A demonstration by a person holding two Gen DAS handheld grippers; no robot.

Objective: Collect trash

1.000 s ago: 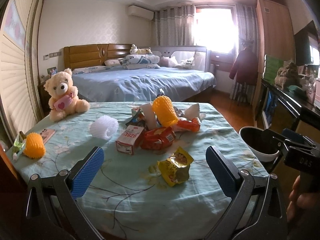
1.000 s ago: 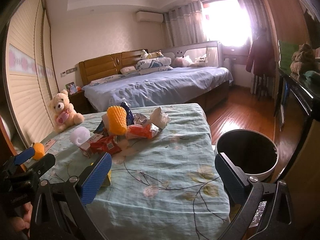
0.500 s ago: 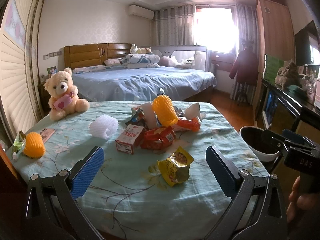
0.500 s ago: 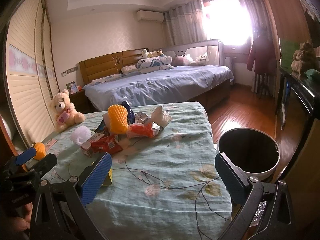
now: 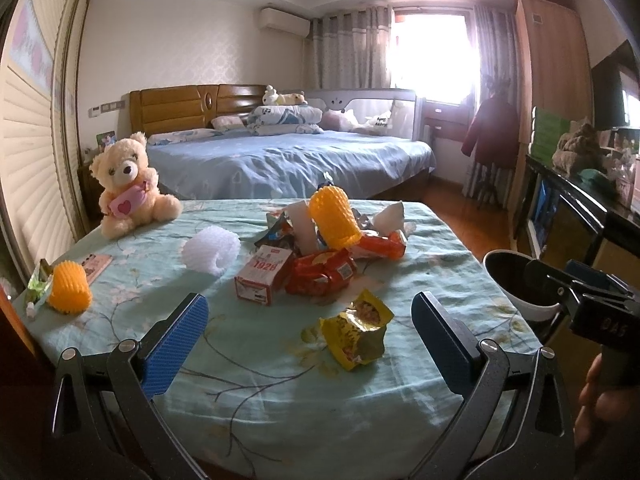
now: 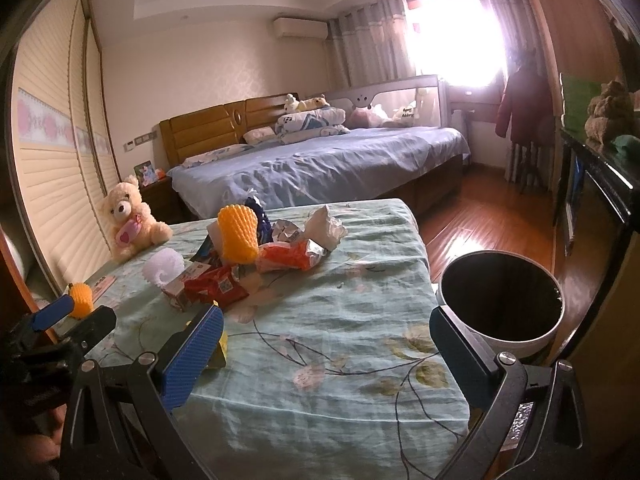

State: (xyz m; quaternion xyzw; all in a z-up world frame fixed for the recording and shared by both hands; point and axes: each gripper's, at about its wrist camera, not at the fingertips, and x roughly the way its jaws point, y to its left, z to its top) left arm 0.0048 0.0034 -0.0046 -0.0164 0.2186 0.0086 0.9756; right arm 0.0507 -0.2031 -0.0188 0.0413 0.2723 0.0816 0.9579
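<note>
The left gripper (image 5: 308,334) hangs over the near edge of a table draped in a pale green floral cloth (image 5: 256,364), its jaws spread wide with nothing between them; the inner pads (image 5: 176,344) are blue with a fine ribbed grain, set on black metal linkages. Between the jaws, on the cloth, lies a crumpled yellow foil snack wrapper (image 5: 356,334), shiny and creased, apart from both pads. Past it sits the main heap of trash: a small red-and-white cardboard carton (image 5: 264,276) lying on its side, touching a glossy red plastic snack bag (image 5: 324,274), an orange plastic packet (image 5: 380,245) behind, a ball of crumpled white tissue (image 5: 390,216), and an upright orange foam fruit-net sleeve (image 5: 334,220) with a bumpy mesh surface. A white foam net sleeve (image 5: 210,250), curled into a roll, lies to the left of the carton. A second orange foam net sleeve (image 5: 71,294) stands near the left edge, well apart from the heap. A plush cream teddy bear (image 5: 128,184) sits at the far left corner.

The right gripper (image 6: 328,356) is likewise wide open and empty, held above the cloth's near right part. Beside the table's right edge stands a round white waste bin with a dark inside (image 6: 500,310).
</note>
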